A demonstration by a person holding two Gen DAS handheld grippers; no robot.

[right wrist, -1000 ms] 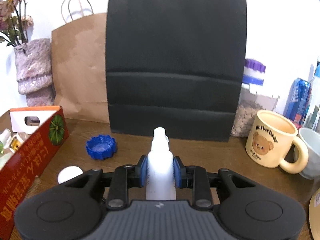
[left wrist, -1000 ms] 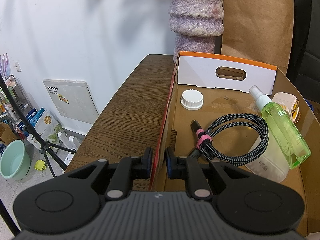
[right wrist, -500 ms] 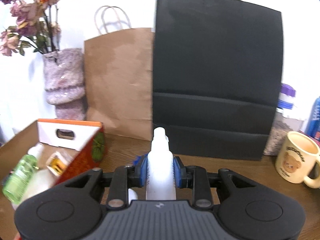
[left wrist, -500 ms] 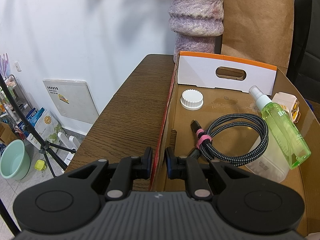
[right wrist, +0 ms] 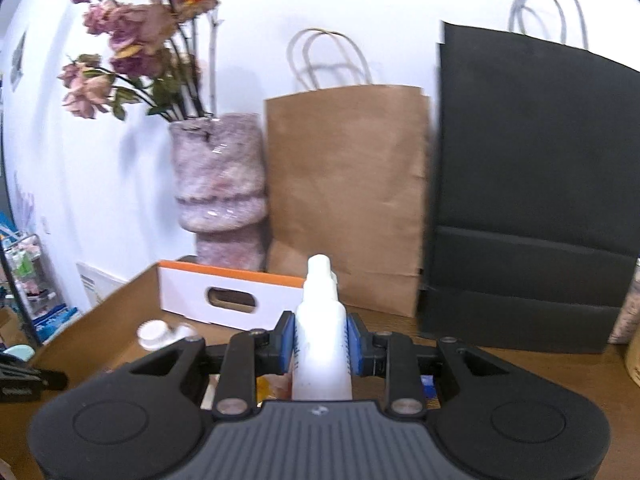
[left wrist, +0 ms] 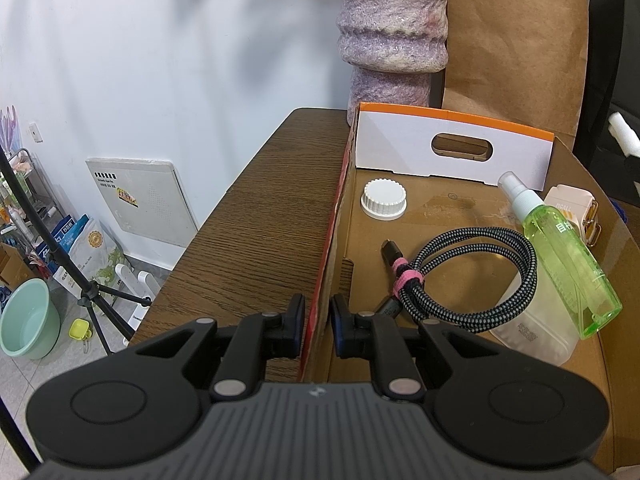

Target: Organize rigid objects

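Two hand-held grippers are in view. The left gripper (left wrist: 317,322) is clamped on the near side wall of the open brown cardboard box (left wrist: 420,216), one pad outside it and one inside. The right gripper (right wrist: 321,344) is closed on a white plastic spray bottle (right wrist: 321,344), held upright with its nozzle uppermost, above the box's right side.

Inside the box, on its floor:
- a white ribbed screw cap (left wrist: 383,199), near the far white handle panel;
- a coiled black-and-grey braided cable (left wrist: 476,280) bound with a pink tie;
- a green translucent spray bottle (left wrist: 568,264), lying tilted across a clear pouch (left wrist: 532,336);
- a pale pink plug adapter (left wrist: 572,212) (its lettering partly legible) in the far right corner.

The box stands on a dark wooden table (left wrist: 256,224). Behind it stand a mottled purple vase (right wrist: 218,184) with dried flowers, a brown paper bag (right wrist: 344,196) and a black paper bag (right wrist: 532,200).
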